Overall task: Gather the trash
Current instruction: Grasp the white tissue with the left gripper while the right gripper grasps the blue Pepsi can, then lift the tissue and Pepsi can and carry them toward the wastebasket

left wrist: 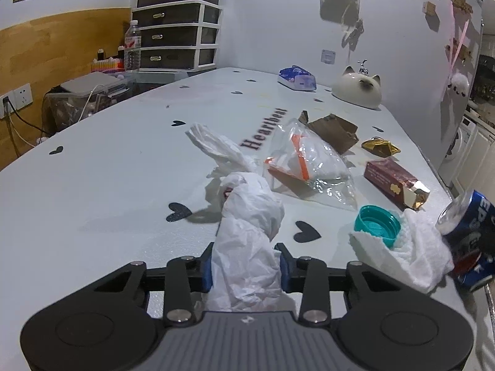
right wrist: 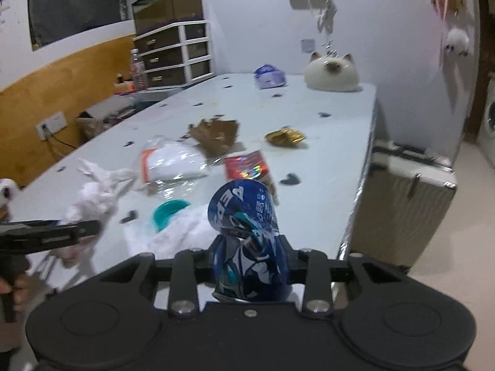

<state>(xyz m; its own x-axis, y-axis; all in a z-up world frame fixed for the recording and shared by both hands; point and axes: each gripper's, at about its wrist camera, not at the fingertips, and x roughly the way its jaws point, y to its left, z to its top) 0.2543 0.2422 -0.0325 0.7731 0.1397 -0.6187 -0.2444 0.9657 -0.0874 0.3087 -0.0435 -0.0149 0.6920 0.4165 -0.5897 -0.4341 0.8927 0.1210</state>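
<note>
My left gripper is shut on a white plastic bag that trails forward over the pale table. My right gripper is shut on a crushed blue Pepsi can, held above the table's near right edge; the can also shows in the left wrist view. Loose trash lies ahead: a teal bottle cap on a white paper towel, a clear bag with orange strip, a red carton, brown paper and a gold wrapper.
A white cat-shaped ceramic and a blue tissue pack stand at the table's far end. Drawers and a water bottle are at the back left. A silver suitcase stands on the floor right of the table.
</note>
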